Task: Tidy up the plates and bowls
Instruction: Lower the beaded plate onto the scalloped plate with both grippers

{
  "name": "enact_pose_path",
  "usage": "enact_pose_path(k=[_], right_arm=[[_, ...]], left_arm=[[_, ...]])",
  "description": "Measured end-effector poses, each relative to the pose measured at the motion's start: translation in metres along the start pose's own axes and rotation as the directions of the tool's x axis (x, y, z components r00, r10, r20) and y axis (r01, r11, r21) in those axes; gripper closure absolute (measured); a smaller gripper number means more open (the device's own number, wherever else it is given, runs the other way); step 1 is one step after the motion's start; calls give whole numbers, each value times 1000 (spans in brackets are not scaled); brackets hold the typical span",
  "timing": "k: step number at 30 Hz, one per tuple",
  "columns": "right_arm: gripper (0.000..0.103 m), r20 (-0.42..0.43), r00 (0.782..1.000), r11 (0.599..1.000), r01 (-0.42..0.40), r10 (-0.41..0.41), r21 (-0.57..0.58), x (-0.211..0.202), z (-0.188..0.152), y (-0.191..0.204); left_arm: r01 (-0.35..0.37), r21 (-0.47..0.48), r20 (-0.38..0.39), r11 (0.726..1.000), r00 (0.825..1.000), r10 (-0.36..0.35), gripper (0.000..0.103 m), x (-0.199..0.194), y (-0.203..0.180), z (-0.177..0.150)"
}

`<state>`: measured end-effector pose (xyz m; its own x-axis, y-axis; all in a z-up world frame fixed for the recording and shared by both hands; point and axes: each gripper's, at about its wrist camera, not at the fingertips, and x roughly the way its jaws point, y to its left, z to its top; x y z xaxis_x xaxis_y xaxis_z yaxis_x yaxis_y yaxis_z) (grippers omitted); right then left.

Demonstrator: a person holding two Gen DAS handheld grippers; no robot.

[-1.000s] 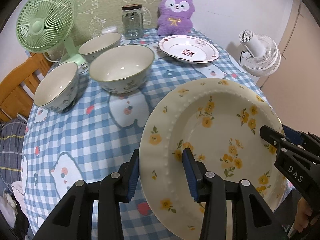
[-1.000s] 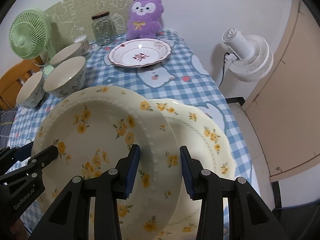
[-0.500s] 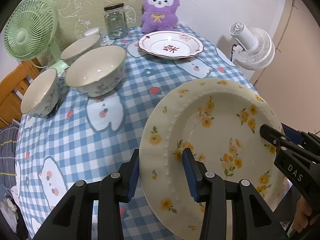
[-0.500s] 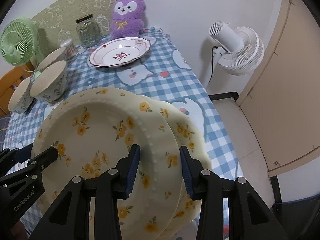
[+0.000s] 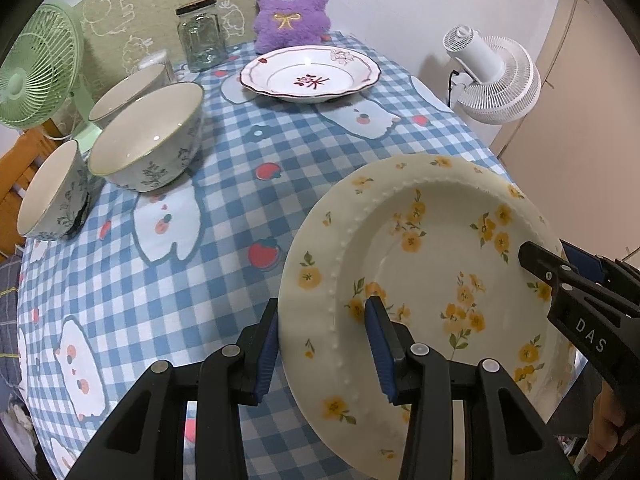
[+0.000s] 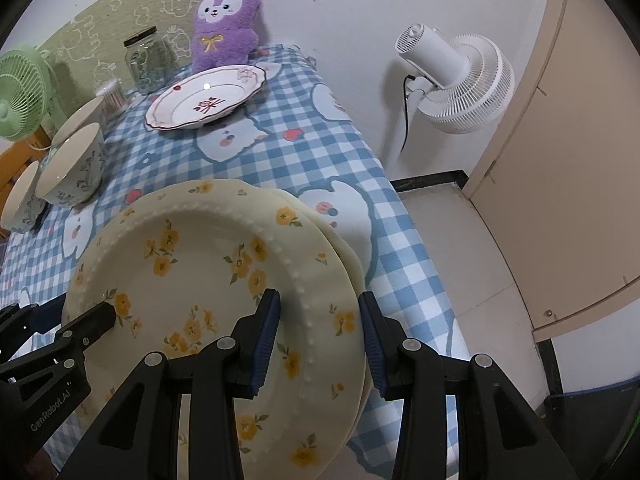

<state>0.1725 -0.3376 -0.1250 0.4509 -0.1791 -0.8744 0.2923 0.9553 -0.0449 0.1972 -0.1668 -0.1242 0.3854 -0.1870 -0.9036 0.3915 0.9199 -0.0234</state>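
Left wrist view: sits just behind the left gripper (image 5: 322, 344), close above the near edge of the table (image 5: 224, 152), facing steeply down and across to the far edge and wall.

Right wrist view: sits just behind the right gripper (image 6: 320, 338), close above the table's near right corner, facing down toward the far edge, with floor past the right edge.

Shared: yellow-flowered plate (image 5: 432, 264) (image 6: 208, 280), red-patterned plate (image 5: 310, 78) (image 6: 206, 98), bowls (image 5: 148, 136) (image 6: 70, 170), purple plush (image 5: 292, 2) (image 6: 224, 12), each other's gripper.

White wall (image 6: 340, 8), tiled floor (image 6: 472, 248) (beige door (image 6: 568, 160) right).
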Motion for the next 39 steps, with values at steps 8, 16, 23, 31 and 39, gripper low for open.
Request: enact_pose_path(k=[8,16,23,31,39], right_arm=[[60,16,1000,1000,1,-1,-11,3,2,-1],[59,34,998,998,47,-46,-38,5,1,6],[59,47,996,996,80,-78,-45,8,3,10],[54,66,990,990,126,-122,-63,11,2,18],[40,86,992,993,103,-97,-64,5,0,21]], left_arm=[[-6,-9,2,1000,1000,6,60,3,0,1],[12,-21,-6,1000,1000,-12,60,8,3,0],[8,-3,9,1000,1000,-8,60,9,1,-2],[19,2,26,1000,999,-19,60,8,2,-3],[12,-12,40,1000,999,-12,60,7,2,-6]])
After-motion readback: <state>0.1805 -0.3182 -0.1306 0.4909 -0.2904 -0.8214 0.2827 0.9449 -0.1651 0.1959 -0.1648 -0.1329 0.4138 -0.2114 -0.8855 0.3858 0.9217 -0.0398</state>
